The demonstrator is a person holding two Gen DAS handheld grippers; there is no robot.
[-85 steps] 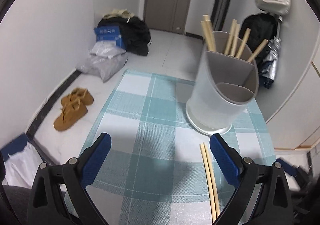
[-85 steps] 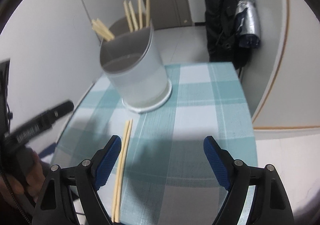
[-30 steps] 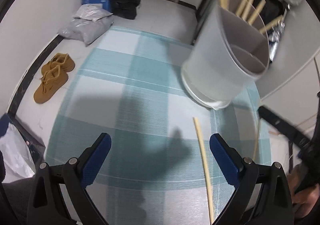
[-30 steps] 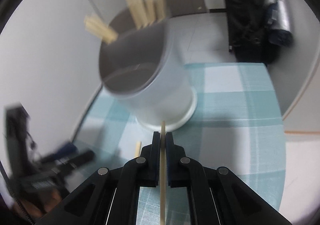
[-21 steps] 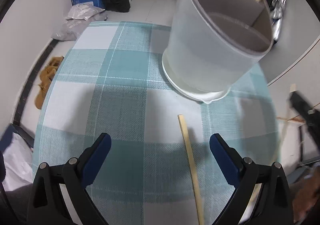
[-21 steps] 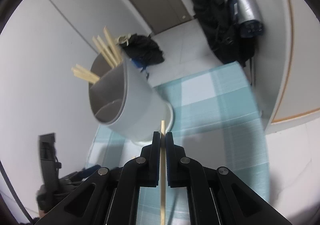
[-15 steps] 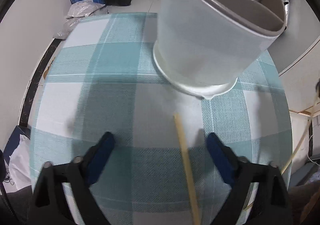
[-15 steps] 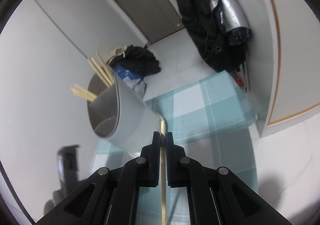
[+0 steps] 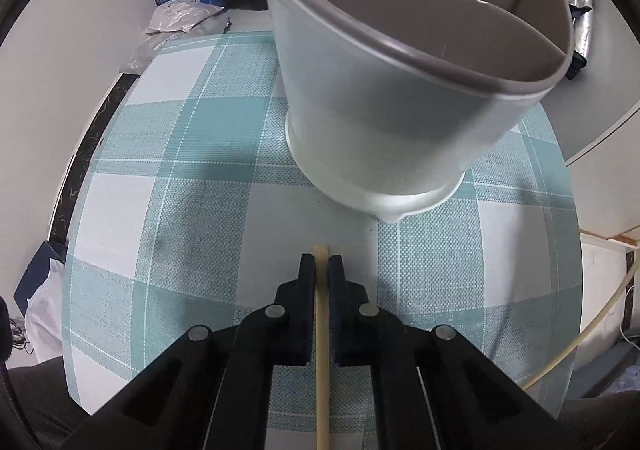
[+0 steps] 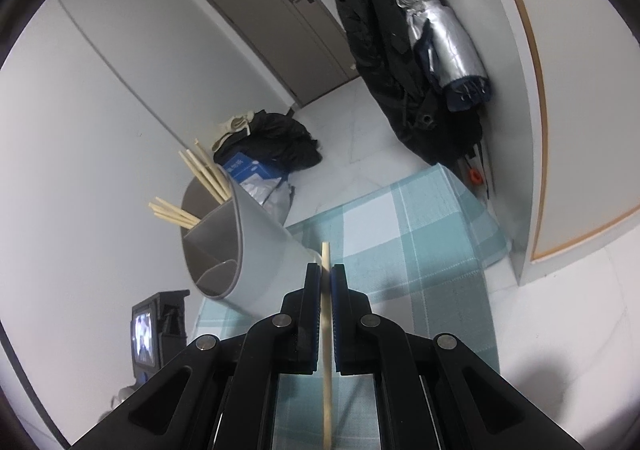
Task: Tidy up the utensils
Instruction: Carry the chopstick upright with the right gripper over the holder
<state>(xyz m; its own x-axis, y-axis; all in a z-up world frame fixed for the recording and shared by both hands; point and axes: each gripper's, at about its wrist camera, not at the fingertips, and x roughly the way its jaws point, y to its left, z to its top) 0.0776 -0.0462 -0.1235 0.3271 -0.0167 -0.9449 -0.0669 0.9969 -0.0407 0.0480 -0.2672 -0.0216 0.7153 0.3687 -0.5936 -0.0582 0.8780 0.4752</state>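
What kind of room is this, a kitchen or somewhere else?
Probably a home entryway or hall, not a kitchen: a door, dark coats hanging by the wall, and bags on the tiled floor beside a small checked-cloth table.

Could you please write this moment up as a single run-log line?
left gripper: just closed on chopstick lying on checked cloth | right gripper: shut on second chopstick | holder: upright

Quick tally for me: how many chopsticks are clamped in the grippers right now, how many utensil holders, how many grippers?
Chopsticks clamped: 2, one in the left gripper, one in the right gripper
Utensil holder: 1
Grippers: 2
Total: 5
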